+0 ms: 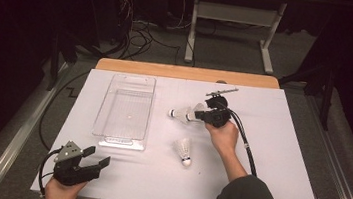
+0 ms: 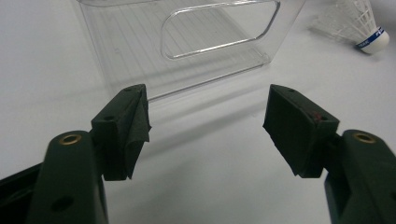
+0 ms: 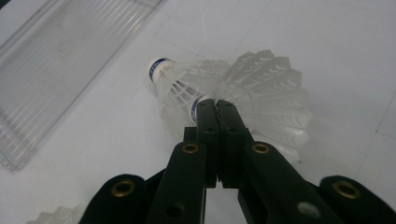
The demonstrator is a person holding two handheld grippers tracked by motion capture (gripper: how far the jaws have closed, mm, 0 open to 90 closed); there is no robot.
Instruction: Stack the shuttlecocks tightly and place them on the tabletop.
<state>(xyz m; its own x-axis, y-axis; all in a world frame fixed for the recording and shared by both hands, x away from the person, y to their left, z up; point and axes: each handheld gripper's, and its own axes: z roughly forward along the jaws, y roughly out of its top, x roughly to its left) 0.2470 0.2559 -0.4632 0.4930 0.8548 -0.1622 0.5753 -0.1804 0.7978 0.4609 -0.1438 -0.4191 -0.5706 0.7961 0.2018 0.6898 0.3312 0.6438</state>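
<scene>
1. Worktop (image 1: 266, 180): white sheet, carrying all items below.

2. Clear bin (image 1: 125, 109): empty, long side running away from the person, left of centre; also in the left gripper view (image 2: 140, 51).

3. Nested shuttlecocks (image 1: 184, 113): two white ones, one pushed into the other, lying on their side right of the bin with the cork toward it; seen close in the right gripper view (image 3: 224, 88).

4. Single shuttlecock (image 1: 183, 151): lies apart, nearer the person, cork toward the near edge.

5. Right hand-held gripper (image 1: 202, 115): jaws fully closed, pinching the rim of a skirt of the nested pair (image 3: 217, 103).

6. Left hand-held gripper (image 1: 100, 157): jaws wide apart, holding nothing, resting at the near left corner facing the bin's end wall (image 2: 208, 126).

7. Step in hand, as judged: grip taken on the nested pair, still on the sheet. Next move likely calls for a lift and carry leftward over the bin wall, then release; the thin skirt could slip or crush.
</scene>
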